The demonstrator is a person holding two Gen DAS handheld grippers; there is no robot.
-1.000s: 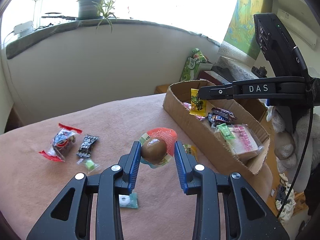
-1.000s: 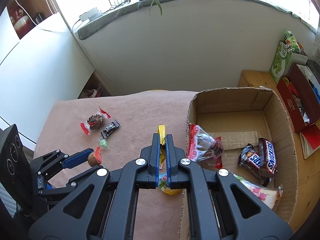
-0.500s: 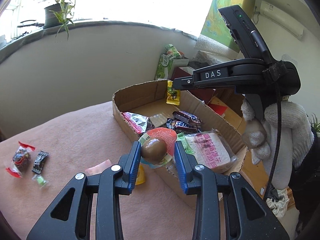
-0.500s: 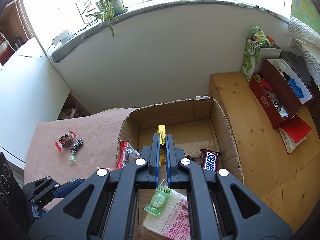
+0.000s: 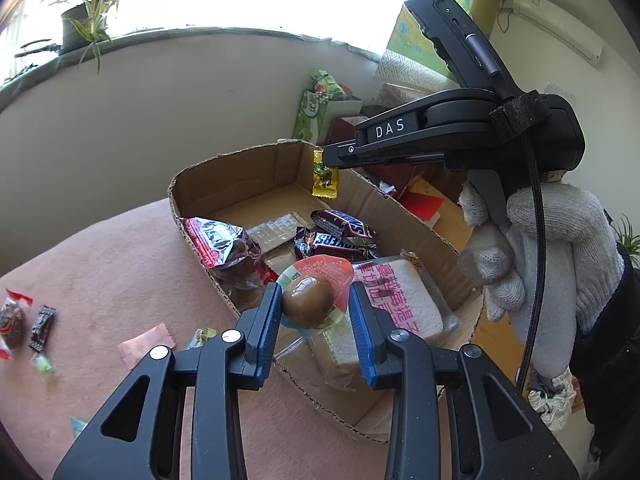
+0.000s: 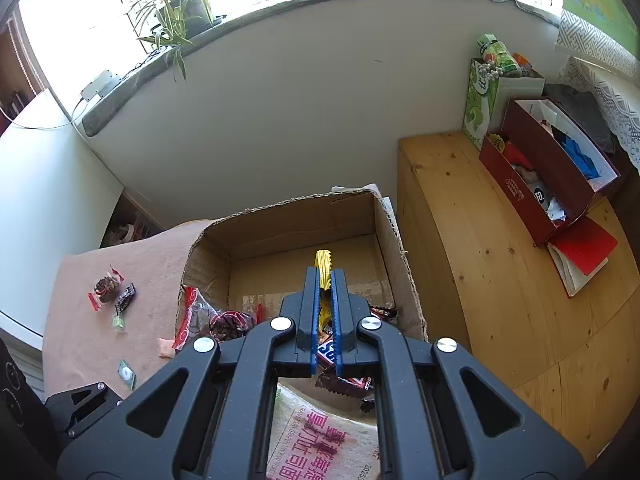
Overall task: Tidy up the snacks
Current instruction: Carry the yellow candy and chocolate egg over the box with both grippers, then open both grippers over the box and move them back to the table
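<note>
My left gripper [image 5: 314, 300] is shut on a round brown snack in a clear pack with a red lid [image 5: 310, 298] and holds it above the near end of the open cardboard box [image 5: 224, 176]. My right gripper [image 6: 325, 280] is shut on a yellow candy packet [image 6: 323, 266], also visible in the left wrist view [image 5: 325, 176], hanging over the far part of the box [image 6: 296, 220]. Inside the box lie Snickers bars [image 5: 340, 234], a red-edged clear packet [image 5: 224, 242] and a wrapped bread slice [image 5: 396, 300].
Loose candies [image 5: 24, 320] and a pink sachet [image 5: 146, 346] lie on the pink tablecloth left of the box. A wooden bench [image 6: 500, 260] with a red box [image 6: 548, 168] and green carton [image 6: 484, 100] stands to the right. A wall lies behind.
Both grippers moved rightward from over the tablecloth to above the cardboard box, each still holding its snack.
</note>
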